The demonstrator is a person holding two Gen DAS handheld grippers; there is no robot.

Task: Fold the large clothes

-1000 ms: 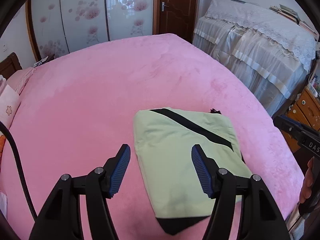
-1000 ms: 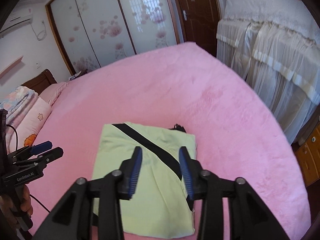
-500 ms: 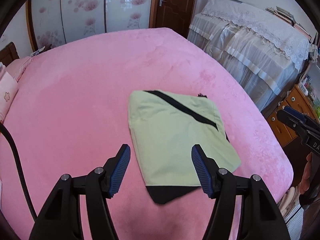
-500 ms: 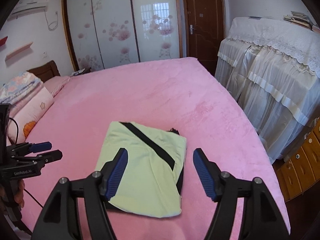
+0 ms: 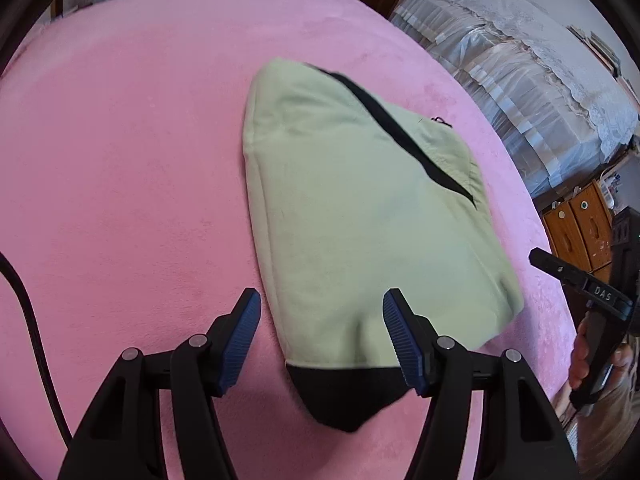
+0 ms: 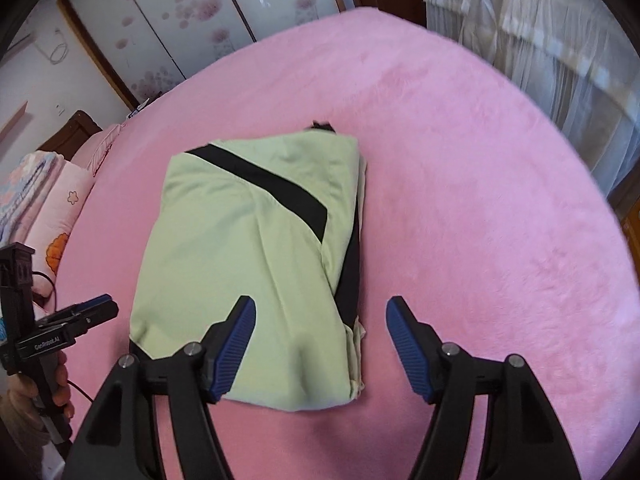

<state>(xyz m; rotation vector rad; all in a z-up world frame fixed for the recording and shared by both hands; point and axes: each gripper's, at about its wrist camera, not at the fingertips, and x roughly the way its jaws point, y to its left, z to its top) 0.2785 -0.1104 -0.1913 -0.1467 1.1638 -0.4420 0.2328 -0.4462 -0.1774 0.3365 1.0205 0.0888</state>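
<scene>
Left wrist view: left gripper with jaws apart and empty, poised over the near end of the garment, a pale green bundle with a black diagonal stripe, lying folded on the pink bed. Black hem poking out under the near edge, between and just below the pads. Right gripper at the right edge of frame, held in a hand, clear of the cloth. Right wrist view: right gripper likewise apart, jaws having just been opening, nothing pinched; left pad over the bundle's near right part, right pad over bare bed beside it. Garment mid-bed, several layers stacked at its right edge, black trim running along that side. Left gripper low at the left, near the bundle's left corner, not touching. Pillows well apart at the far left. Looks soft, light and limp, probably thick where layered, so likely to sag and unfold if lifted by one layer. Best taken at the two near corners, pinching all layers together.
</scene>
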